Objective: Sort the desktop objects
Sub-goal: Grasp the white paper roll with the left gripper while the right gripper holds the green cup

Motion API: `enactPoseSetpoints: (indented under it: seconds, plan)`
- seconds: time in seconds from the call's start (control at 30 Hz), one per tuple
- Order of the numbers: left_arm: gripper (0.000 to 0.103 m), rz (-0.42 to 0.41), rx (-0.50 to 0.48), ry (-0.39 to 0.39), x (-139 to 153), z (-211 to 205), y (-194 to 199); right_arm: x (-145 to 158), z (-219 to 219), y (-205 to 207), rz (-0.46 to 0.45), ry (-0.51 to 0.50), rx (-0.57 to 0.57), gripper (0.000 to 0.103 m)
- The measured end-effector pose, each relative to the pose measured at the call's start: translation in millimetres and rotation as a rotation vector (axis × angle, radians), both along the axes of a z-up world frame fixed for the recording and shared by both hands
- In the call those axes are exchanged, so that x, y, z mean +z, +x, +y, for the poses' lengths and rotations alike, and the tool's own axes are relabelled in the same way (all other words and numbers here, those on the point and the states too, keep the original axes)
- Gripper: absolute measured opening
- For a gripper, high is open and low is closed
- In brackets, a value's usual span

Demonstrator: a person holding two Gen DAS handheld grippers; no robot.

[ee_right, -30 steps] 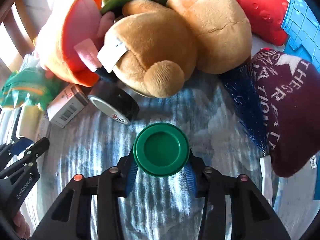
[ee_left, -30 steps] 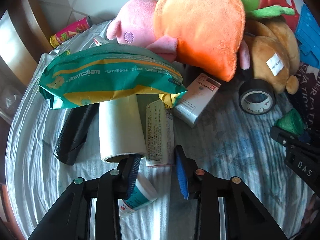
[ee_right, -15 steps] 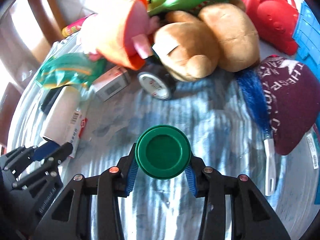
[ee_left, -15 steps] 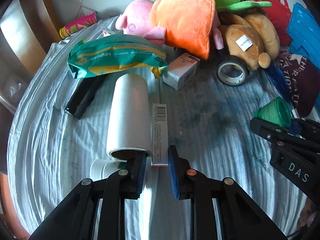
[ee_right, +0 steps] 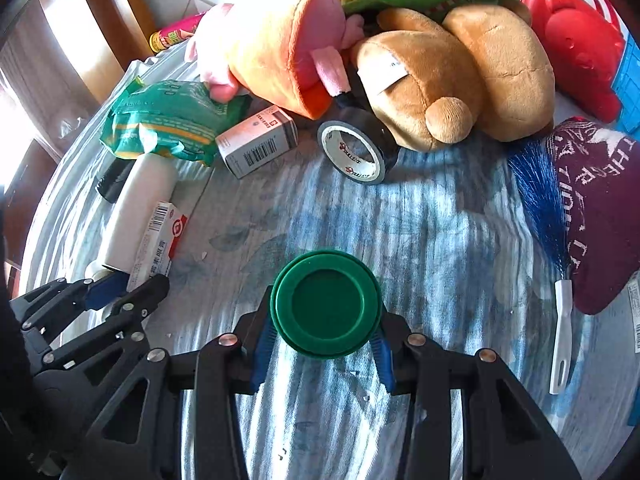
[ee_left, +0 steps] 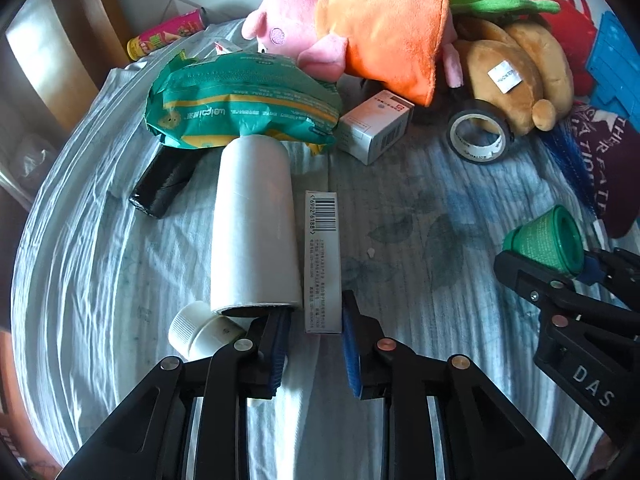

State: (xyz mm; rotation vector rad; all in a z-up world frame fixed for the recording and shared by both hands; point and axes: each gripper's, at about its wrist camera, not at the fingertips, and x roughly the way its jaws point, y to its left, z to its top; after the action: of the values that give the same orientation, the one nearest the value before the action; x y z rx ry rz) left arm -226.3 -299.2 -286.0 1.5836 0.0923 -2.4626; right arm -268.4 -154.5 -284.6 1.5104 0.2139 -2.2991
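Wrinkled pale-blue cloth (ee_left: 420, 216) covers the desk ahead of both my grippers, and the far edge is heaped with soft toys, a green wipes pack (ee_left: 240, 106) and a tape roll (ee_left: 480, 136). My left gripper (ee_left: 314, 322) has its jaws apart, one on each side of the near end of a long narrow box (ee_left: 322, 260) that lies flat and points straight away from me; whether the pads already touch its sides I cannot tell. Just left of that box, pressed along it, lies a white roll (ee_left: 254, 228), and my left finger sits right at the roll's open end, with a small white bottle (ee_left: 200, 330) tucked under it. My right gripper (ee_right: 324, 344) is clamped on a green cup (ee_right: 326, 304), held off to the right of the left one, above bare cloth. I judge the main risk to be on the left: if I close here, the left finger could catch the roll's rim instead of the box, so the box twists out or the roll goes rolling into the bottle. Gripping only the box's tip could also let it droop and slip when lifted. On the right, the cup tapers, so a loose squeeze might let it slide forward out of the pads, and swinging it leftward could knock my two grippers together.
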Motion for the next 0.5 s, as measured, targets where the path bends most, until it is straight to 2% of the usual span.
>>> enactPoseSetpoints:
  seconds: [0.1, 0.4, 0.5]
  plan:
    - [0.024, 0.020, 0.002, 0.013, 10, 2, 7, 2, -14, -8, 0.010, -0.003, 0.008, 0.041]
    - [0.023, 0.063, 0.030, -0.014, 30, 1, 19, 16, -13, 1, 0.029, -0.016, 0.049, 0.041]
    - [0.026, 0.073, 0.039, -0.017, 37, -1, 21, 21, -15, 2, 0.037, -0.017, 0.053, 0.041]
